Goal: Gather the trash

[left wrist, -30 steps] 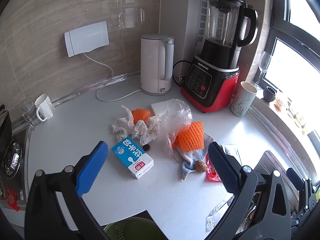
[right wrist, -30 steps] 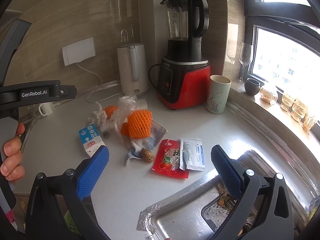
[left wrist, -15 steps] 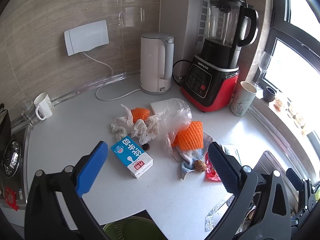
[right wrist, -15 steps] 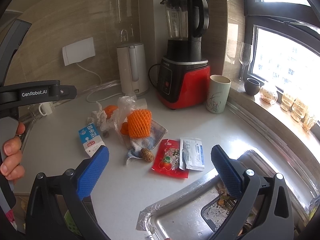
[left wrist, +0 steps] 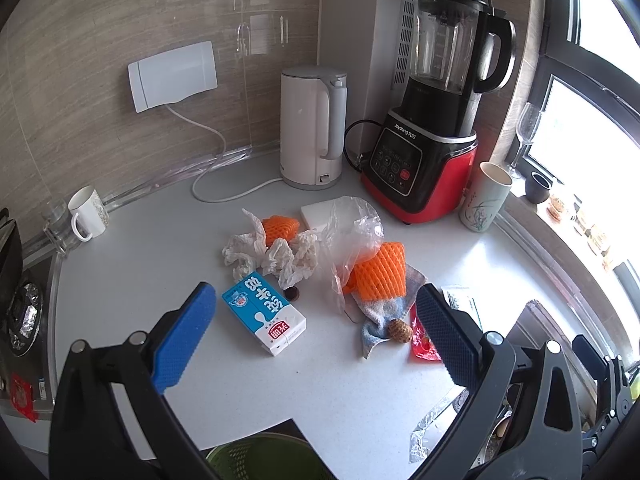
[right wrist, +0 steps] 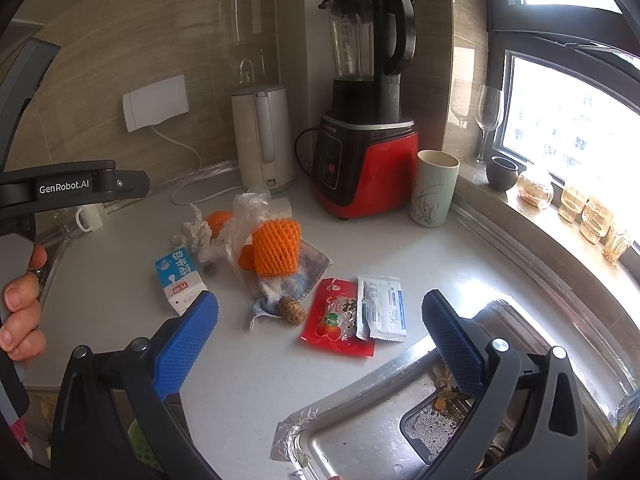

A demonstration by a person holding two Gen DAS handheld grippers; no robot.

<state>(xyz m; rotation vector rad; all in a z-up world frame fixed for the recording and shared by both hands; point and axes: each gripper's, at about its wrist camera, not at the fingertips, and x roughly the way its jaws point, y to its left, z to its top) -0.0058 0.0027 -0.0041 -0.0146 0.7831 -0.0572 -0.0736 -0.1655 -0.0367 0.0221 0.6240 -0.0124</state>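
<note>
Trash lies on the white counter (left wrist: 132, 280): a blue and white milk carton (left wrist: 264, 317) (right wrist: 180, 280), crumpled tissue (left wrist: 276, 254), orange foam nets (left wrist: 380, 272) (right wrist: 277, 246), a clear plastic bag (left wrist: 352, 228), a cloth with a brown nut (right wrist: 292, 310), a red snack packet (right wrist: 336, 316) and a white sachet (right wrist: 382, 308). My left gripper (left wrist: 316, 332) is open and empty above the carton. My right gripper (right wrist: 320, 340) is open and empty above the red packet. A green bin (left wrist: 260, 458) sits below the counter edge.
A white kettle (left wrist: 312, 128), a red and black blender (left wrist: 436, 120) and a pale cup (left wrist: 484, 196) stand at the back. A white mug (left wrist: 86, 212) is at the left by the stove (left wrist: 16, 304). A steel sink (right wrist: 380, 432) lies at the right.
The left gripper has edged slightly towards the trash pile. The right gripper has barely moved. Both stay open.
</note>
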